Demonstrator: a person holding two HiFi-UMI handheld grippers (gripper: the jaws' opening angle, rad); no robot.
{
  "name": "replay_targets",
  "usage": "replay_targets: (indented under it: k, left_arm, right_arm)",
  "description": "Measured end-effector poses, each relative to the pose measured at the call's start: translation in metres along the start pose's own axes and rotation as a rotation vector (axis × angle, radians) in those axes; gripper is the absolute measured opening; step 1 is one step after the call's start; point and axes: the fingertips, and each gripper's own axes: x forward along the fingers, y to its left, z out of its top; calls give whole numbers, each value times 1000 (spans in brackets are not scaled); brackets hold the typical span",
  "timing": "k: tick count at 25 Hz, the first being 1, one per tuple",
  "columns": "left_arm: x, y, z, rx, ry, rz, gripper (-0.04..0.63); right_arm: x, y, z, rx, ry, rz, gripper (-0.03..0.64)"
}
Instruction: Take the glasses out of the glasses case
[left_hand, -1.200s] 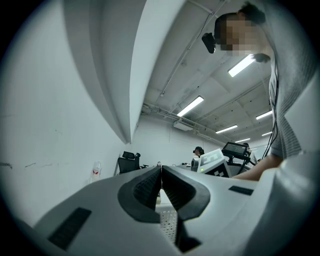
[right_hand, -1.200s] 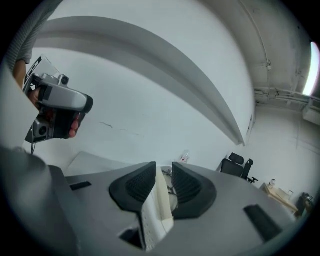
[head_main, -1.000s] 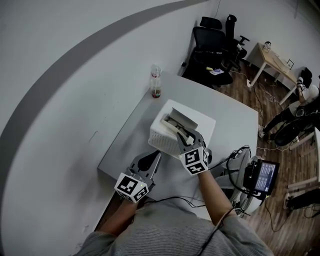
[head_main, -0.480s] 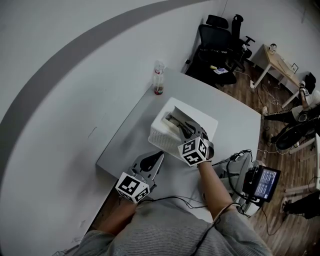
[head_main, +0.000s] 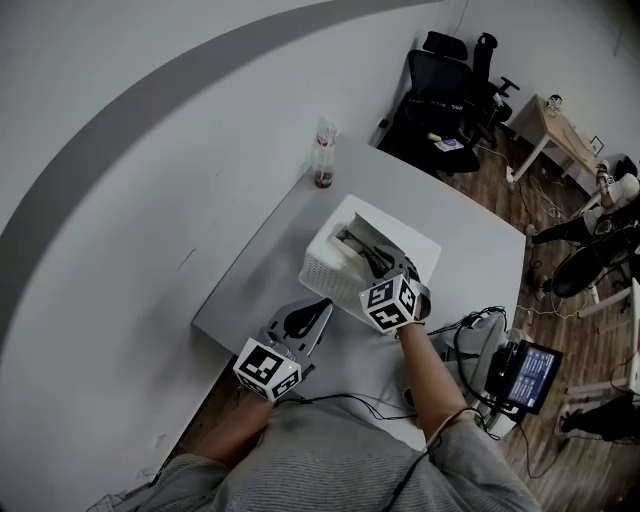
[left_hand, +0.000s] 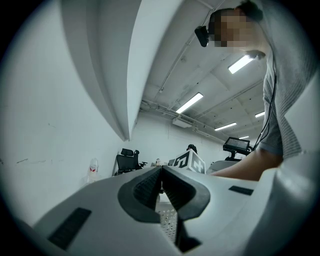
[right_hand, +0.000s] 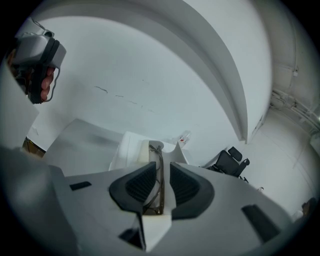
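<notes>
Glasses (right_hand: 157, 150) tight within the right gripper (right_hand: 161, 165)

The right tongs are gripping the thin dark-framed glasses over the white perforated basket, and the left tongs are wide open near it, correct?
Not quite. The left tongs are shut, pads together with nothing between them, as the left gripper view shows. The rest stands: the right tongs grip the thin dark-framed glasses over the white perforated basket.
</notes>
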Motion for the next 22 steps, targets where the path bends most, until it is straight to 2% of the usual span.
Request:
replay_targets:
  k: [9,22]
  left_arm:
    - [23,9,0,39,12,-15,12]
    - [29,19,-5,11,11,-7,12]
  right_arm:
    - [12,-2,-5,-9,42,2,89]
    - [33,-5,-17,-23,163,39,89]
